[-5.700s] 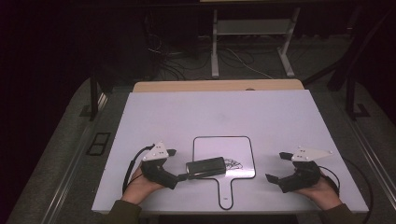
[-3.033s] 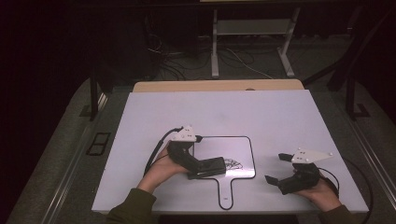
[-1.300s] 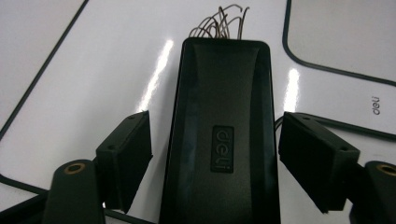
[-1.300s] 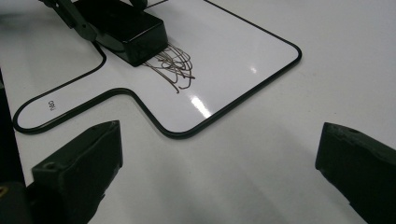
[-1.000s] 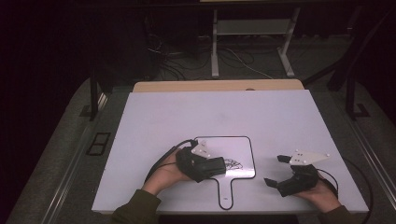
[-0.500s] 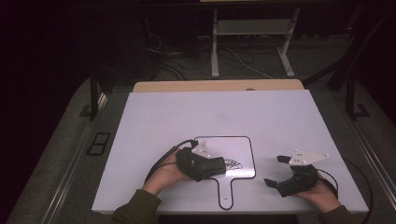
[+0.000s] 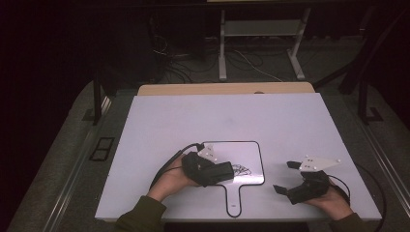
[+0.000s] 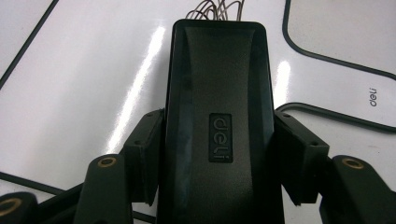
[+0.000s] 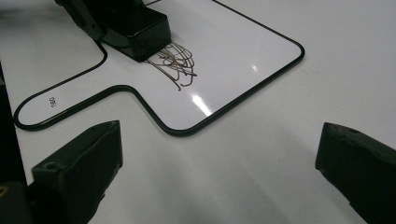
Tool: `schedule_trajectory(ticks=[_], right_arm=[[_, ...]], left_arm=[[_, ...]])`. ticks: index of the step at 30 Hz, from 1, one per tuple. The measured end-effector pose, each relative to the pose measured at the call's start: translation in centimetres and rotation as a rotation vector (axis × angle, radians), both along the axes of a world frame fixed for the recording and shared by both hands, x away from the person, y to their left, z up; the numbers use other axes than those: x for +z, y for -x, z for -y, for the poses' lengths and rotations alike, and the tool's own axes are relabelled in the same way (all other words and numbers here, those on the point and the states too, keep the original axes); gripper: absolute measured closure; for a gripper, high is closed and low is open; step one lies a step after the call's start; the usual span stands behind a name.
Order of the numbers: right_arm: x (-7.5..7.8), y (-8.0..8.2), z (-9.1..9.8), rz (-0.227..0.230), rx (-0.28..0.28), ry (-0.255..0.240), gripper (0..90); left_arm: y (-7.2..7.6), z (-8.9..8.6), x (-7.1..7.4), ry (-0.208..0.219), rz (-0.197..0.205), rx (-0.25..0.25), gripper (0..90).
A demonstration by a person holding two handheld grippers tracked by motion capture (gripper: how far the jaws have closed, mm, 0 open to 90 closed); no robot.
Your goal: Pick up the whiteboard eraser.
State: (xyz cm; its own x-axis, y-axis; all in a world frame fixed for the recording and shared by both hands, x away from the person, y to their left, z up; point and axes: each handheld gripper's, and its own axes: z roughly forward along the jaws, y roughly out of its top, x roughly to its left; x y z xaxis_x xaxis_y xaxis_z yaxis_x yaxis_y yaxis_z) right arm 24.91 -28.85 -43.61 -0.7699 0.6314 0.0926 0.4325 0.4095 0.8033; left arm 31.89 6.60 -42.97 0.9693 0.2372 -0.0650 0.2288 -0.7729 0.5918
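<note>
The left tool [image 7: 227, 172] has its jaws clamped on the black eraser [image 8: 217, 116] — in the left gripper view the block runs straight up the middle, with a pad [image 8: 144, 154] pressed flat against each long side. Those jaws have just been closing, and now the eraser sits squeezed between them, its "deli" badge facing up. The eraser rests on the small whiteboard [image 7: 251, 150], a white paddle-shaped board with a black rim and a short handle pointing toward the person, lying flat on the white bench [image 7: 217, 116]. Just beyond the eraser's far end is a tangle of scribbled pen lines [image 9: 175, 60]; in the right gripper view the eraser's front edge touches the near side of that scribble, and the rest of the marks lie bare on the board. From the high view, the left hand [image 7: 171, 181] comes in low over the bench, the tool lies almost level across the board's lower left part, and the scribble sits just to the right of its tip.

Over on the other side, the right tool [image 7: 285, 178] is wide open with nothing between its jaws — it rests on the bare bench to the right of the board, well apart from the eraser, its jaws aimed back toward the whiteboard.
</note>
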Motion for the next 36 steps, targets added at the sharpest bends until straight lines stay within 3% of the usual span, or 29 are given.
schedule_trajectory(ticks=[11,19,28,36], right_arm=[[0.0,0.0,0.0,-0.002,-0.001,-0.001,0.0],[0.0,0.0,0.0,-0.001,-0.002,-0.004,0.0],[0.0,0.0,0.0,-0.001,-0.001,-0.004,0.0],[0.0,-0.1,0.1,-0.006,-0.005,-0.005,0.0]], left_arm=[[-0.2,-0.2,0.3,-0.014,-0.020,0.052,39.1],[-0.5,-1.0,0.8,0.011,-0.025,0.106,39.1],[-1.3,-2.3,1.4,0.027,-0.019,0.187,39.2],[-2.2,-2.0,2.7,0.052,0.011,0.201,39.1]])
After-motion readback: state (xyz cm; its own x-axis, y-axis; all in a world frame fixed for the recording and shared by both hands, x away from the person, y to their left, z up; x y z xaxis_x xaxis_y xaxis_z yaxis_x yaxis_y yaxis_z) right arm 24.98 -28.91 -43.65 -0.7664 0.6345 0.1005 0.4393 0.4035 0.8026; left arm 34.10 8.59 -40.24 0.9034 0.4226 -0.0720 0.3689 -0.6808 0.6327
